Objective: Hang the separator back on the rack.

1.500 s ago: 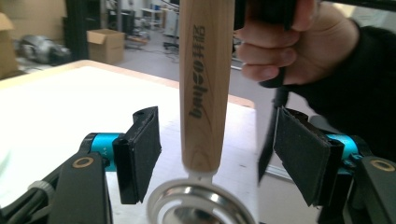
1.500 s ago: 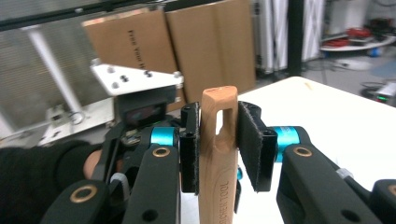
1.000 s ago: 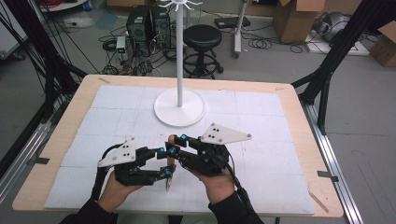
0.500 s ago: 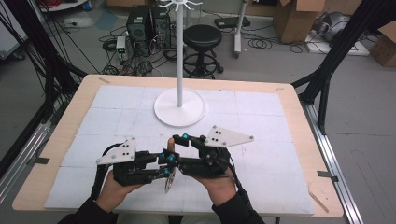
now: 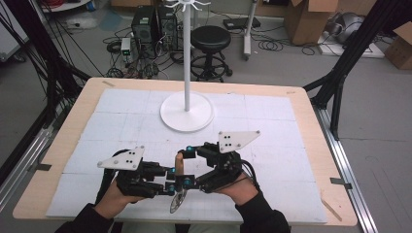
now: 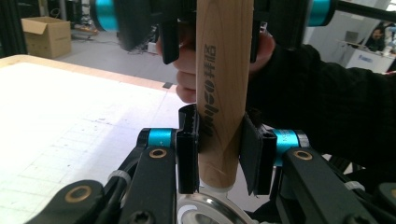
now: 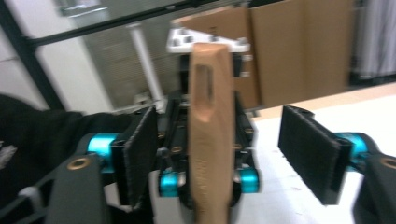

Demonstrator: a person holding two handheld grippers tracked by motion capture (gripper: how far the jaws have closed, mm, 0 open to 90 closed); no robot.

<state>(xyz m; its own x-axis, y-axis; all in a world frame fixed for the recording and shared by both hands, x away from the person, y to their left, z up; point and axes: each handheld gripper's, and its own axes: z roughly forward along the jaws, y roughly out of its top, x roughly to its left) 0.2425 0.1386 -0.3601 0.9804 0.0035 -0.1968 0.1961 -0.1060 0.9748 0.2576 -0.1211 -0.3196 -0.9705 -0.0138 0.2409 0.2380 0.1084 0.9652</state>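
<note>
Left gripper (image 6: pixel 217 154) around one wooden handle (image 6: pixel 223 84)

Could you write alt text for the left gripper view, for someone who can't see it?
The left gripper has its two black jaws shut on a wooden handle standing upright, with dark lettering down its side. Behind it are the right gripper and a dark sleeve, above a white table.

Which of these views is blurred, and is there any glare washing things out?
Right gripper view: soft with motion blur, wooden handle and cardboard behind smeared. Left gripper view: sharp on the handle's print, but the white table mat is overexposed. High view: evenly lit, slightly soft.
</note>
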